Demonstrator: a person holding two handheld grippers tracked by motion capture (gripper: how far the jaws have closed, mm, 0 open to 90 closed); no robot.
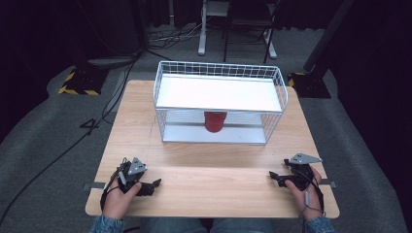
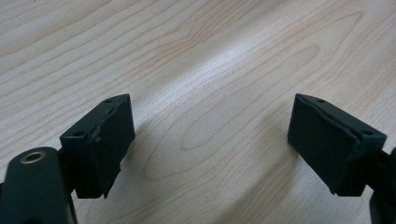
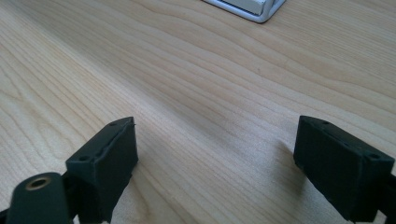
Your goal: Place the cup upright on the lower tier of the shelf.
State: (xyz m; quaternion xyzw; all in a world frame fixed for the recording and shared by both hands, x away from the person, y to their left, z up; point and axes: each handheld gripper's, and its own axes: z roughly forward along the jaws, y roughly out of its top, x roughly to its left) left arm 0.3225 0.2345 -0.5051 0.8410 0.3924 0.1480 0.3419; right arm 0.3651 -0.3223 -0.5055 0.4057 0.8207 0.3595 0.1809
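Nearest me are my own two claws. The left claw (image 1: 156, 183) sits well in front of the rack's left end and the right claw (image 1: 272, 175) well in front of its right end, tips turned toward each other. In each claw's own view the jaws stand wide apart with only bare wood between them, so both hold nothing.

The table (image 1: 209, 165) is pale wood. On its far half stands the rack (image 1: 160, 82), a white wire frame with a flat white shelf on top. Its long axis runs side to side across the table, its long open face toward me. The cup (image 1: 215, 121), red, stands upright under that shelf, about midway along the rack.

The high view gives me rack, cup and both hands together. The right claw's view catches a white corner of the rack (image 3: 252, 9) at its top edge. The left claw's view (image 2: 210, 135) has wood grain beyond its pads.
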